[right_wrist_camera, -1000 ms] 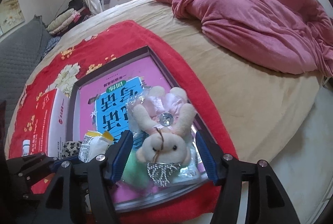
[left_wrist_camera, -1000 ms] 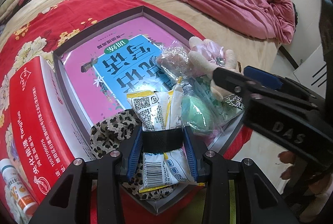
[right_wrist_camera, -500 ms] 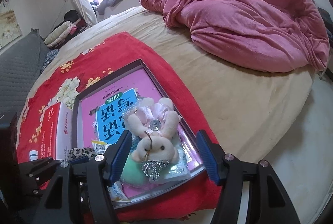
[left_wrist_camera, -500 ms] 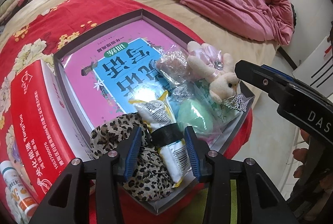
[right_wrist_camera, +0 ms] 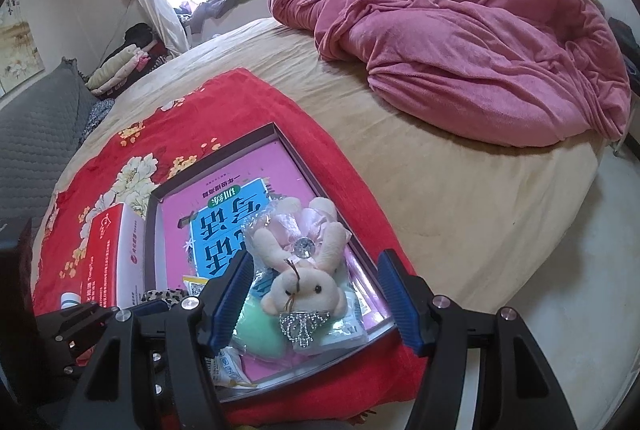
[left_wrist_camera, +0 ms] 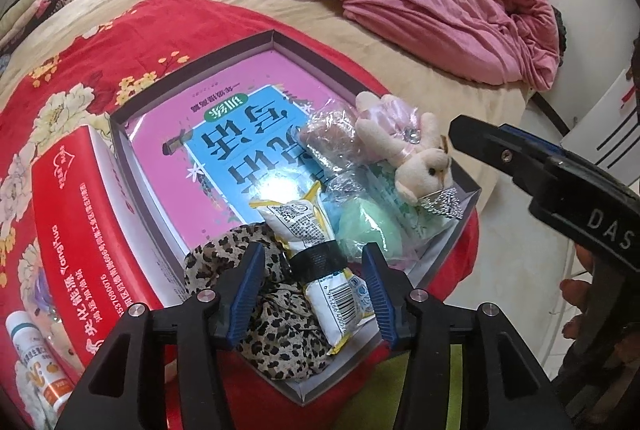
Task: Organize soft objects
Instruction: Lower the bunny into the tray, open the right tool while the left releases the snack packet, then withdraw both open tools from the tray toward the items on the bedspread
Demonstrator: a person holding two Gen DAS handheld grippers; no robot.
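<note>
Readable markings on the gripper, the carton and the snack packet

The right gripper [left_wrist_camera: 472, 134] bore "DAS" in pale letters; the red carton [left_wrist_camera: 80, 230] carried "YangHuo" and the number 15370000076, read upside down; the snack packet [left_wrist_camera: 320, 262] showed a barcode, its digits too small to read.

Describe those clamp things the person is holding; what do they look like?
Both look alike. The left gripper is a black angular frame with silver screw heads and two fingers faced with ribbed blue pads. The right gripper matches; from the left camera its black body shows white letters "DAS". No cables are visible.
</note>
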